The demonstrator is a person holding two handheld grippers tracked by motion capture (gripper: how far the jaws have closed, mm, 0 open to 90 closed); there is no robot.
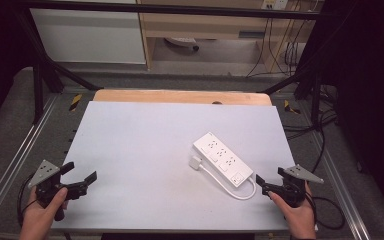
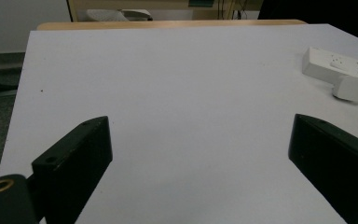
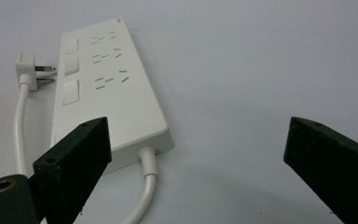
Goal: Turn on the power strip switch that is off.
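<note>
A white power strip [image 1: 223, 158] lies at an angle on the white table [image 1: 145, 145], right of the middle. Its white cable [image 1: 230, 189] loops round the near end and back to a white plug [image 1: 196, 162] lying beside the strip's left side. In the right gripper view the power strip [image 3: 109, 84] and plug [image 3: 27, 65] lie just ahead and to the left of the jaws. My right gripper [image 1: 270, 181] hovers at the near right edge, open and empty, close to the strip's near end. My left gripper [image 1: 80, 172] is open and empty at the near left corner; the strip [image 2: 340, 63] shows far right.
A wooden strip [image 1: 180, 96] borders the table's far edge. Black frame posts [image 1: 40, 75] stand at both sides, with metal rails along the floor. Cables [image 1: 280, 50] hang by a wooden cabinet behind the table.
</note>
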